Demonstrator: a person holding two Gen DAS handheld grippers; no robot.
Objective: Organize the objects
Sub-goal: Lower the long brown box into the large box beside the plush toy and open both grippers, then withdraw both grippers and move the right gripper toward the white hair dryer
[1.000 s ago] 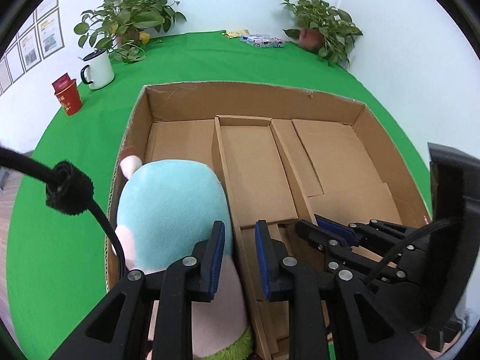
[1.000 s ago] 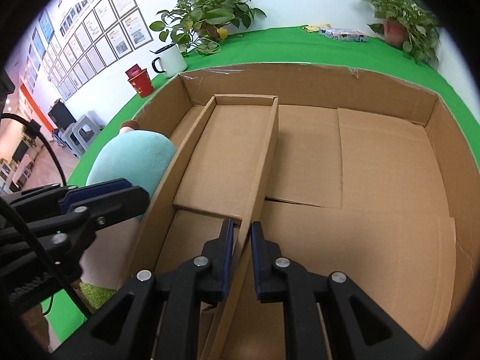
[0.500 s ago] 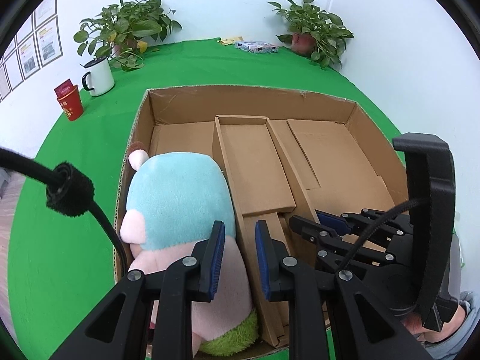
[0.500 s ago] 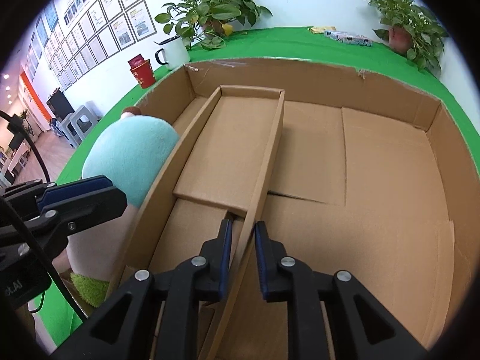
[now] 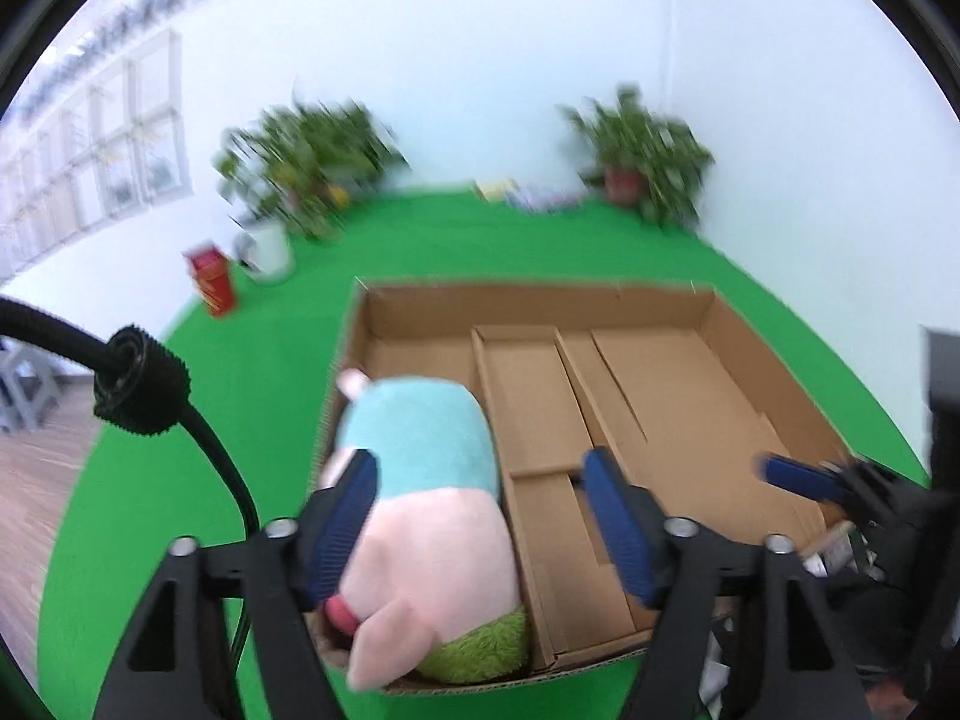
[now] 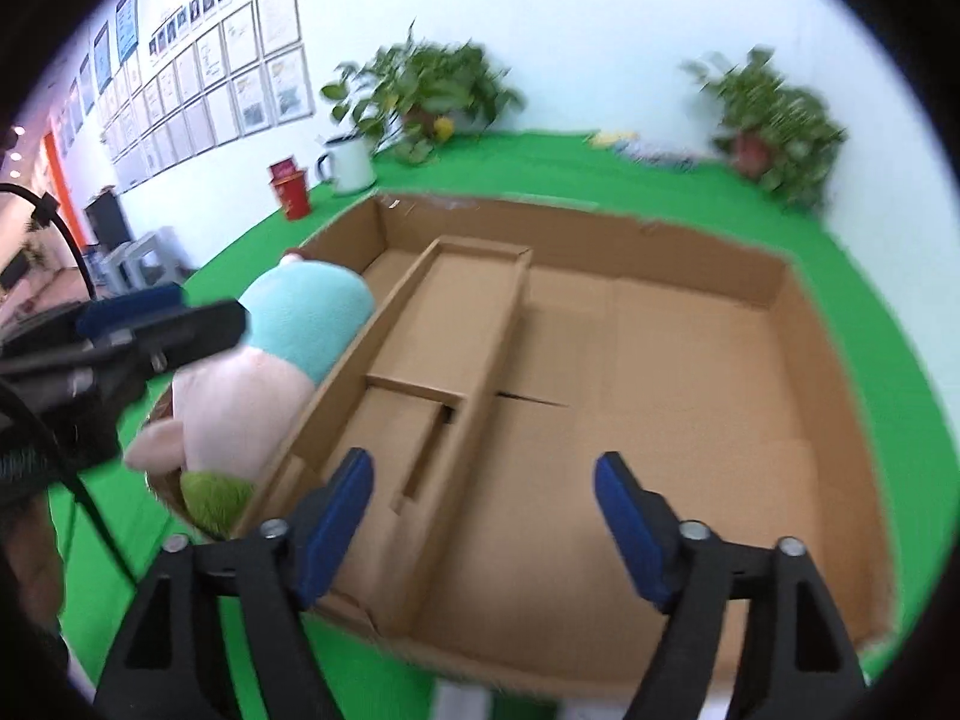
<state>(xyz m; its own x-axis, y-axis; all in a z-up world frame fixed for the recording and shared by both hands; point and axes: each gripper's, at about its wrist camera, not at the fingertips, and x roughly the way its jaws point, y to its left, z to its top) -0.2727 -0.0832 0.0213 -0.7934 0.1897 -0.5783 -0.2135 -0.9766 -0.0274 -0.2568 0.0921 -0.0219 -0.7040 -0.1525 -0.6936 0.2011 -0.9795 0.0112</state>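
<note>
A cardboard box (image 5: 540,294) with inner dividers lies on the green table; it also shows in the right wrist view (image 6: 600,222). A plush toy (image 5: 420,480), teal, pink and green, lies in the box's left compartment, also seen in the right wrist view (image 6: 282,354). My left gripper (image 5: 480,522) is open and empty, raised above the box's near edge, over the plush. My right gripper (image 6: 483,516) is open and empty above the box's near side, over the divider (image 6: 480,384).
A red cup (image 5: 210,279) and a white mug (image 5: 267,249) stand left of the box. Two potted plants (image 5: 306,156) (image 5: 648,150) stand at the table's back, with small packets (image 5: 528,195) between them. Walls lie beyond.
Both grippers have opened and pulled up and back from the box. The right gripper let go of the divider. The plush stays in the left compartment.
</note>
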